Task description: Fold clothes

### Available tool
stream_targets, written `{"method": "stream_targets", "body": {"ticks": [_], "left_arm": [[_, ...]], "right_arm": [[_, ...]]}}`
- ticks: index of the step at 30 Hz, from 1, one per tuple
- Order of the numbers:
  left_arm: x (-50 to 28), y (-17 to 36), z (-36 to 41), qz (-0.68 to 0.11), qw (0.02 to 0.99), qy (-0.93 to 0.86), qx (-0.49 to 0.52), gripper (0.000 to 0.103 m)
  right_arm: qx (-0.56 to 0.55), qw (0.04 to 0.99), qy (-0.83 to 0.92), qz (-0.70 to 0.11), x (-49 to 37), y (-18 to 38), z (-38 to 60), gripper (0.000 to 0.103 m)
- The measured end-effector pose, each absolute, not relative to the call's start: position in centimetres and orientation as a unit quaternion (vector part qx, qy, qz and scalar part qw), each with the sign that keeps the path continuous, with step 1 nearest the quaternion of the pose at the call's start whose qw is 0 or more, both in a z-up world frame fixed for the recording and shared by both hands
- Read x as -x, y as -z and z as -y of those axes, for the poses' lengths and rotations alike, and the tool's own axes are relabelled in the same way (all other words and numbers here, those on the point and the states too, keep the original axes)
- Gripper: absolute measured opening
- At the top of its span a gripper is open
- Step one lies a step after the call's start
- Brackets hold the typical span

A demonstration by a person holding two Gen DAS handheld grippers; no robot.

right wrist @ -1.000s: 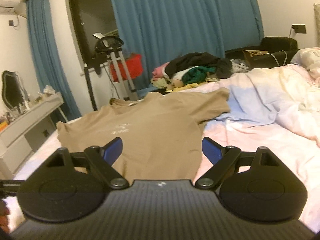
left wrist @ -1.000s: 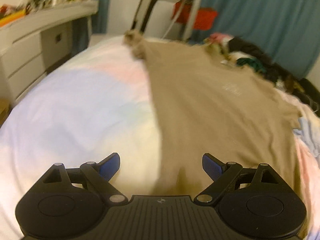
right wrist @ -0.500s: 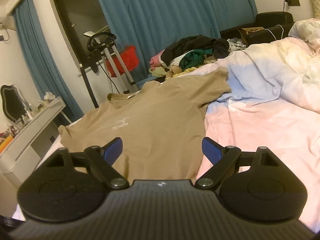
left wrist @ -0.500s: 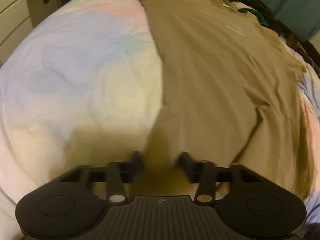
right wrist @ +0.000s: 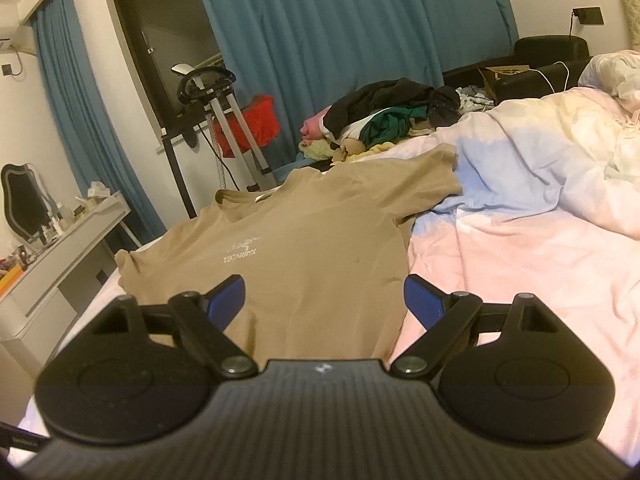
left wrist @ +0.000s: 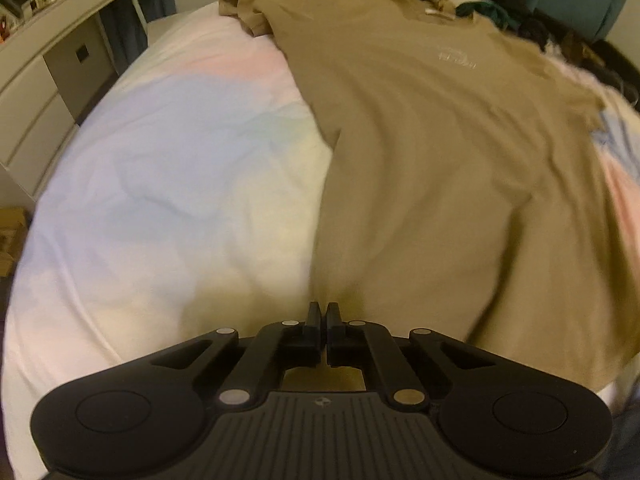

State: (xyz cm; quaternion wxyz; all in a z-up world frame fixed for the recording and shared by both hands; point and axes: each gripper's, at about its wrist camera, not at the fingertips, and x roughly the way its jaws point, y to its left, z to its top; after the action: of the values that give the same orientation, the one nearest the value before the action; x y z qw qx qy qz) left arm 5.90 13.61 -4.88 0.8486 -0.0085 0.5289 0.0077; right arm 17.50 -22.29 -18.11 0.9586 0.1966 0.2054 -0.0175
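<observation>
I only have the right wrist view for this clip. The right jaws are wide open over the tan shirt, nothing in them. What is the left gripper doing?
Observer: The left gripper is shut at the tan T-shirt's near left edge; cloth seems pinched, though the pads hide it.
Operator: Is the shirt lifting there?
Observer: The fabric ripples toward the grip, but an actual lift isn't clear.
Operator: And the left sleeve?
Observer: The left sleeve lies bunched at the bedspread's far edge.
</observation>
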Motion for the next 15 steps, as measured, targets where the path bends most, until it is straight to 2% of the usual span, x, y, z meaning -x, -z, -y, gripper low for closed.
{"method": "stream_targets", "body": {"ticks": [1, 2, 4, 6, 7, 9, 11, 13, 15], "left_arm": [[-5.9, 4.9, -13.5, -0.528, 0.849, -0.011, 0.009, 0.005], [-5.9, 5.0, -13.5, -0.525, 0.851, -0.012, 0.009, 0.012], [-5.2, 4.7, -12.5, -0.519, 0.855, -0.014, 0.000, 0.028], [-4.3, 4.1, -11.4, -0.507, 0.862, -0.008, -0.011, 0.052], [-4.0, 3.5, -10.9, -0.495, 0.869, -0.005, -0.017, 0.056], [-3.1, 2.5, -9.2, -0.463, 0.886, 0.003, -0.029, 0.073], [-2.2, 0.8, -7.9, -0.420, 0.907, 0.018, -0.037, 0.086], [-1.4, -0.7, -6.4, -0.377, 0.924, 0.035, -0.041, 0.087], [-1.1, -1.9, -4.8, -0.346, 0.936, 0.055, -0.040, 0.093]], "right_arm": [[-0.196, 0.959, 0.018, -0.206, -17.5, 18.1, 22.3, 0.088], [-0.196, 0.959, 0.018, -0.206, -17.5, 18.1, 22.2, 0.088], [-0.192, 0.959, 0.017, -0.206, -17.5, 18.1, 22.1, 0.088], [-0.186, 0.961, 0.016, -0.205, -17.5, 18.1, 22.0, 0.088], [-0.184, 0.961, 0.017, -0.204, -17.5, 18.0, 21.9, 0.088], [-0.183, 0.963, 0.016, -0.199, -17.4, 18.0, 21.8, 0.088], [-0.179, 0.964, 0.015, -0.196, -17.4, 18.0, 21.7, 0.088], [-0.176, 0.965, 0.012, -0.193, -17.5, 18.0, 21.5, 0.088], [-0.176, 0.966, 0.009, -0.192, -17.5, 18.0, 21.3, 0.088]]}}
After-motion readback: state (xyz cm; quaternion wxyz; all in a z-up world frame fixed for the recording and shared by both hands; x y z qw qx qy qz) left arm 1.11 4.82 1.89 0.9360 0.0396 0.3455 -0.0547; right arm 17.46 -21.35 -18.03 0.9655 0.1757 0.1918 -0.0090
